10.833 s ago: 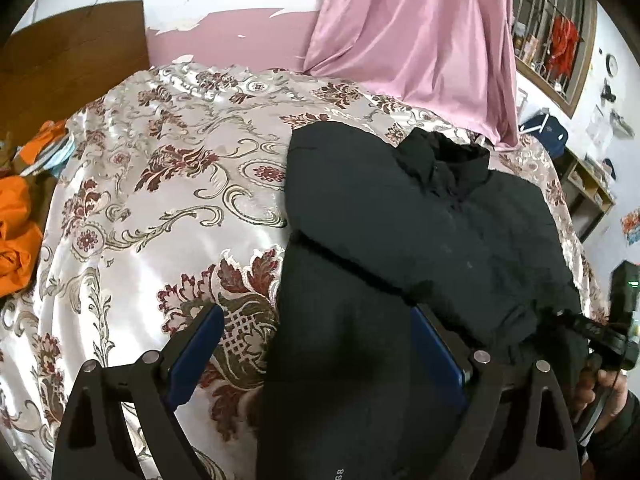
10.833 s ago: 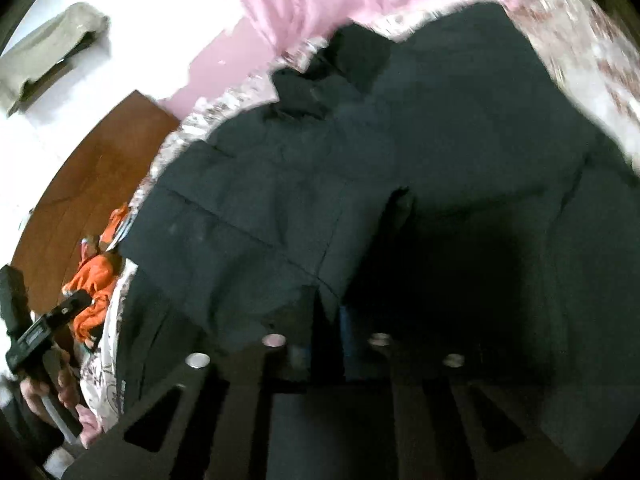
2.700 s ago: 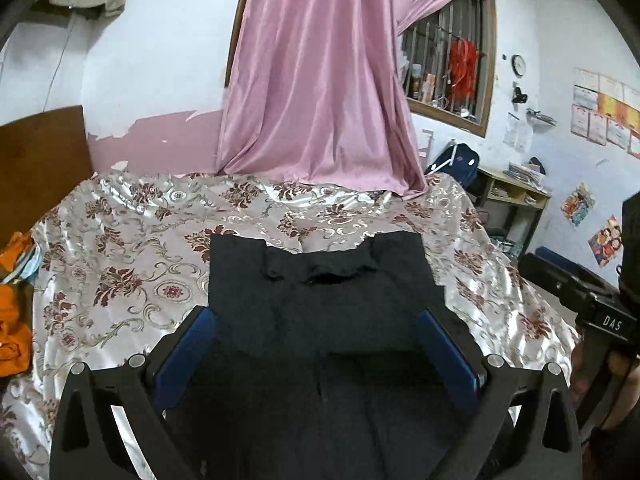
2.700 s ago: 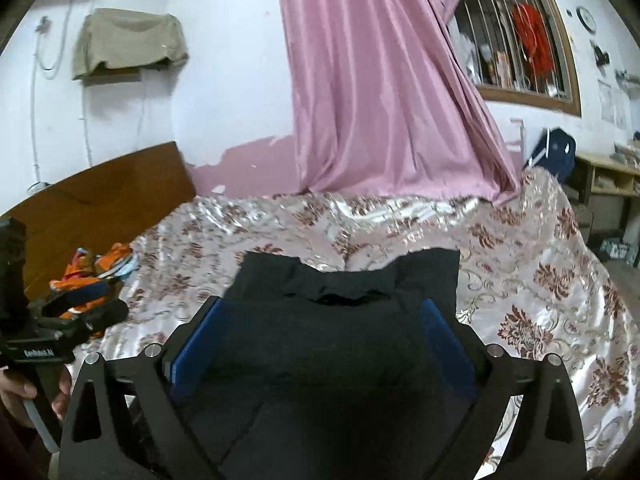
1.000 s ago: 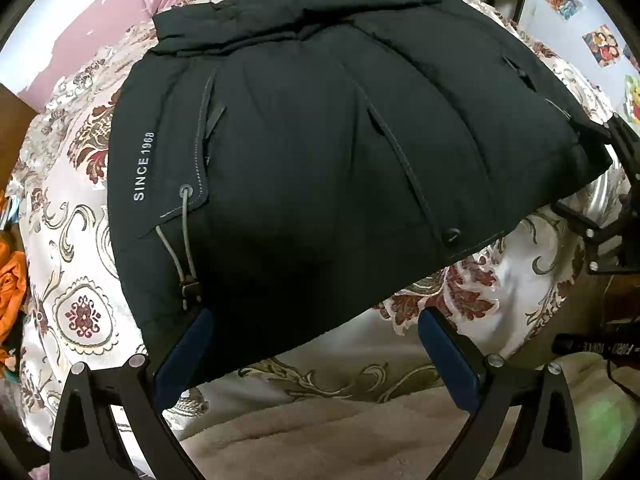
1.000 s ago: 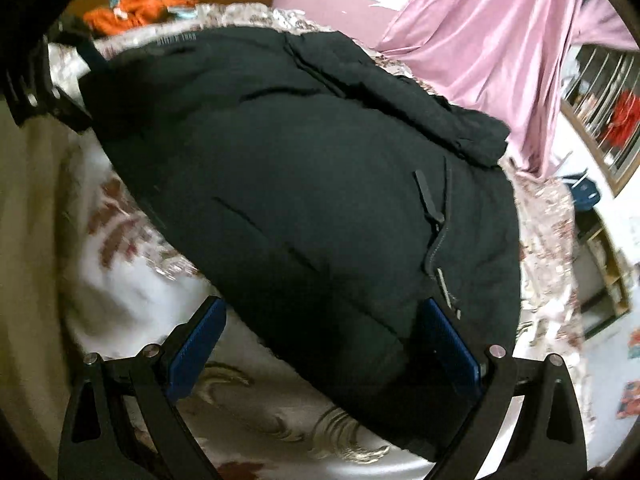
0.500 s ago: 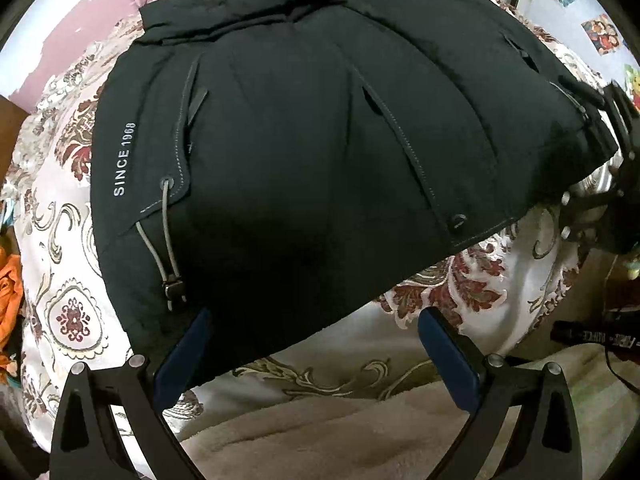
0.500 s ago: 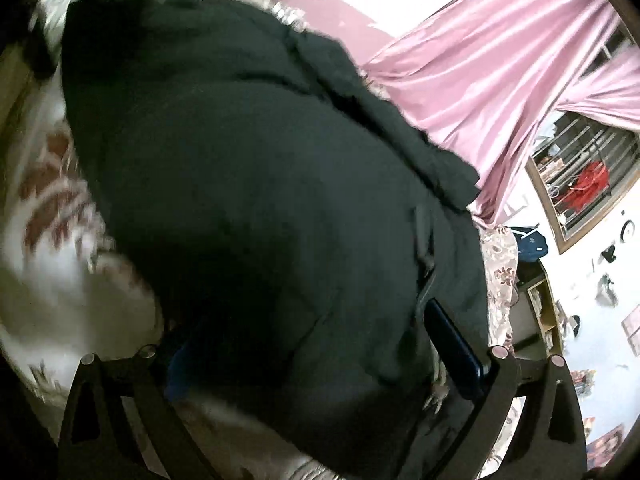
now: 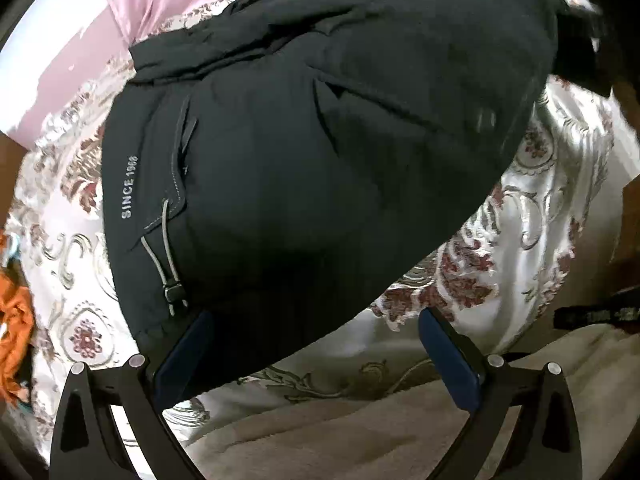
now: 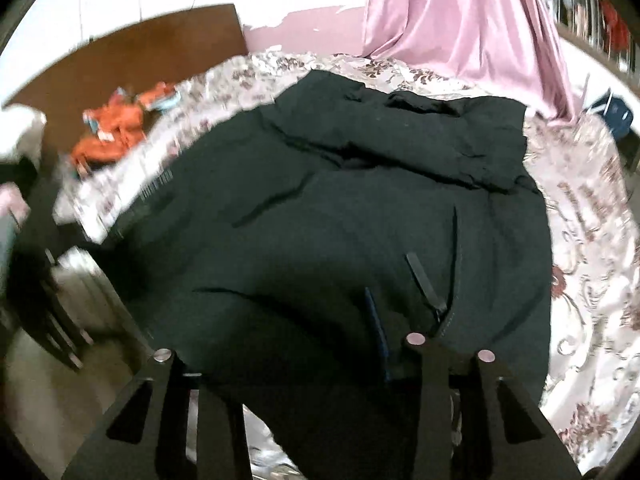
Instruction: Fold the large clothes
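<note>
A large black jacket [image 9: 312,152] lies folded on the floral bedspread [image 9: 540,208], collar toward the pink curtain; white letters "SINCE 1968" run along its left edge. My left gripper [image 9: 316,356] is open, its blue pads at the jacket's near hem, the left pad against the fabric. In the right wrist view the jacket [image 10: 360,216] fills the middle. My right gripper [image 10: 380,360] has its jaws drawn close together over the jacket's near right part, with dark cloth around them; whether cloth is pinched is hidden.
Orange clothes [image 10: 116,128] lie at the bed's left side by the brown headboard [image 10: 120,60]. A pink curtain [image 10: 464,16] hangs behind the bed. A beige blanket [image 9: 360,432] lies at the near edge. A blue bag [image 10: 616,114] sits at the right.
The right gripper swung up and toward the jacket and its jaws went from wide open to nearly closed. The jacket's right side lifted in the left view. The left gripper stayed open.
</note>
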